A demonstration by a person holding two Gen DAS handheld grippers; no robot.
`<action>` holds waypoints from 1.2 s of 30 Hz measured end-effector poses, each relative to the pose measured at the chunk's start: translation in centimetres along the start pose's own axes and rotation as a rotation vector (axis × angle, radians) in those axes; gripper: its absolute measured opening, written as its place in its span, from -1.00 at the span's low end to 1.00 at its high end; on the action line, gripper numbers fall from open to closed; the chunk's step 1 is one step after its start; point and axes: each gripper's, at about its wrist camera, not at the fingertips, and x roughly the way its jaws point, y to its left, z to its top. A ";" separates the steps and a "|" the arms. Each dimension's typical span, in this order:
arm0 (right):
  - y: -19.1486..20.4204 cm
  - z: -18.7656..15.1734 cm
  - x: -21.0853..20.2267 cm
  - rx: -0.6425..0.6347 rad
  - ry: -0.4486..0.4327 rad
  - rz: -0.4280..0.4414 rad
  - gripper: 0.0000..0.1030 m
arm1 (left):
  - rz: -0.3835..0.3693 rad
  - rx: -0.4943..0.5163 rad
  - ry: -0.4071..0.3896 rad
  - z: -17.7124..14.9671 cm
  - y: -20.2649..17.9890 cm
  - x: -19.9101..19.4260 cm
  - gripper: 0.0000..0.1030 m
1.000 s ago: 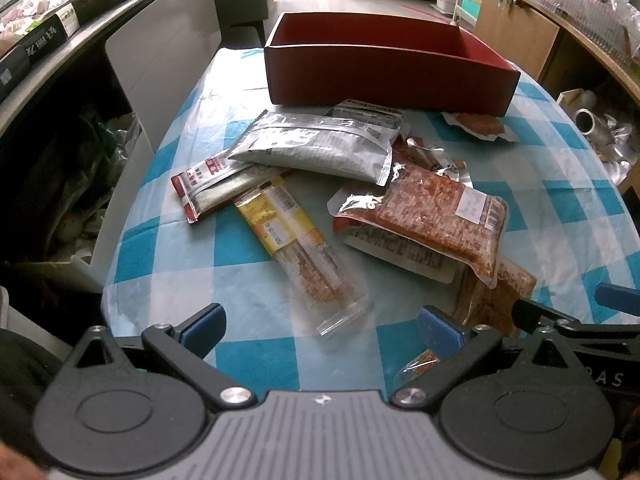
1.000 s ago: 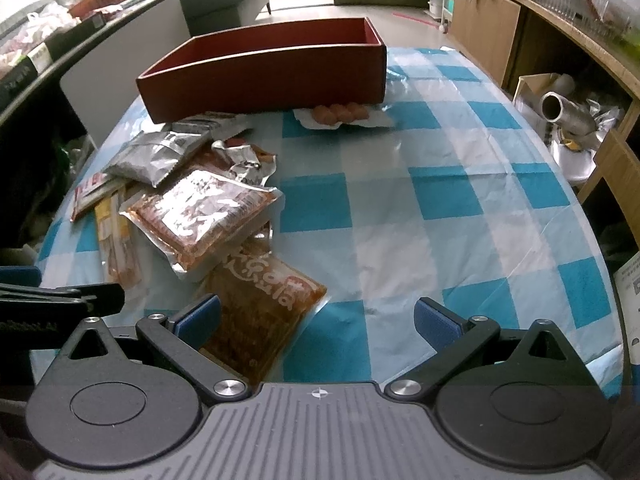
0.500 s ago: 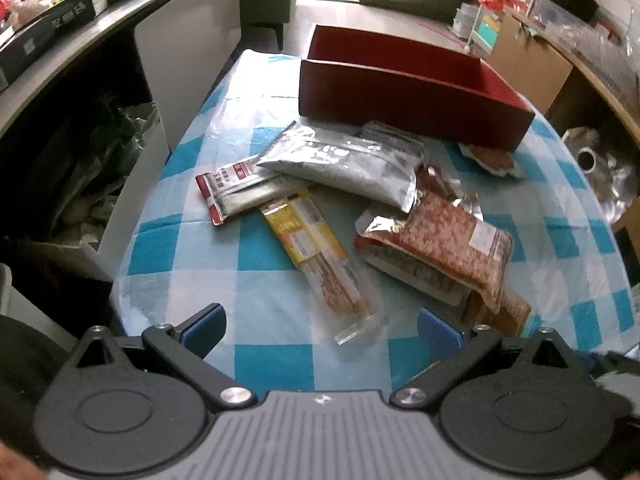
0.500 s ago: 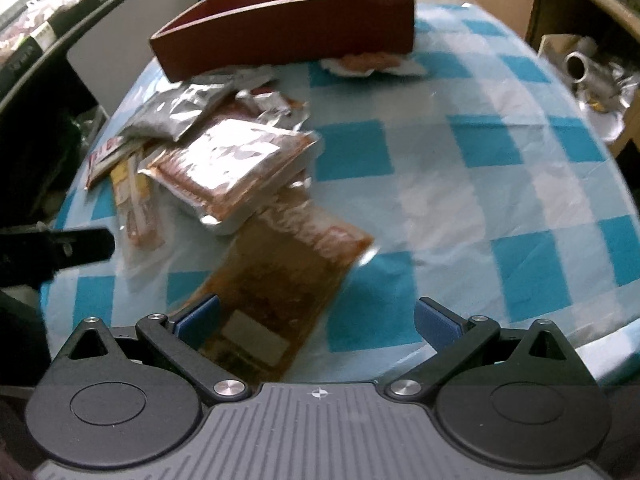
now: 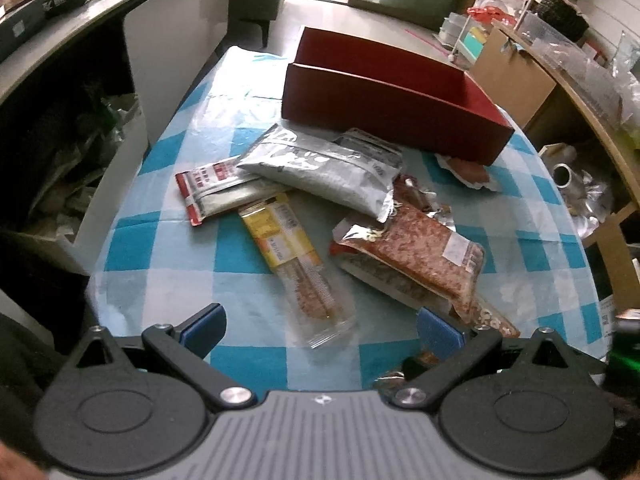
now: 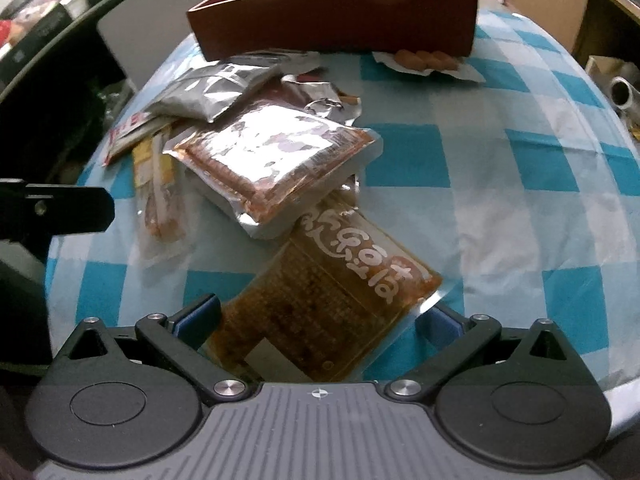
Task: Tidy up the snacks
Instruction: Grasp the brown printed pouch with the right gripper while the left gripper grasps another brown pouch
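Left wrist view: our left tool (image 5: 320, 326) hangs wide, empty, off the pile. Right tool (image 6: 318, 316), wide, straddles the amber clear-film snack pouch (image 6: 328, 300) on the desk; its long axis runs up-right toward the red box (image 6: 336, 16).

We see the table (image 5: 160, 256) with the box (image 5: 384, 96) at its far end. Just before the box lies a foil pouch (image 5: 320, 176), overlapping a flat packet (image 5: 212, 192) to its left. Nearer us, a long bar (image 5: 296, 276) runs from under that packet toward the near edge. To the right of the bar a meat pack (image 6: 276, 156) rests on a tray pack (image 6: 280, 216), and from beneath these a granola bag (image 6: 332, 304) reaches to the near edge, between the right gripper's (image 6: 316, 320) fingers. At the box's right end, touching it, lies a small wrapped snack (image 6: 428, 62). The left gripper (image 5: 320, 328) stands over the near edge, left of the granola bag.
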 end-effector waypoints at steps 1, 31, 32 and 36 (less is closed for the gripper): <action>0.4 0.0 0.2 -0.007 0.004 -0.024 1.00 | 0.001 0.006 -0.001 0.0 -0.1 0.0 0.89; -8.4 3.1 -0.9 -0.110 0.032 -0.093 0.49 | -0.053 0.122 -0.005 0.4 -3.3 1.4 0.90; -8.8 3.3 -1.0 -0.114 0.036 -0.079 0.40 | -0.077 0.118 0.005 0.5 -3.5 1.6 0.90; -10.8 4.5 -1.4 -0.108 0.036 -0.035 0.23 | -0.136 0.054 0.047 1.2 -4.1 2.3 0.90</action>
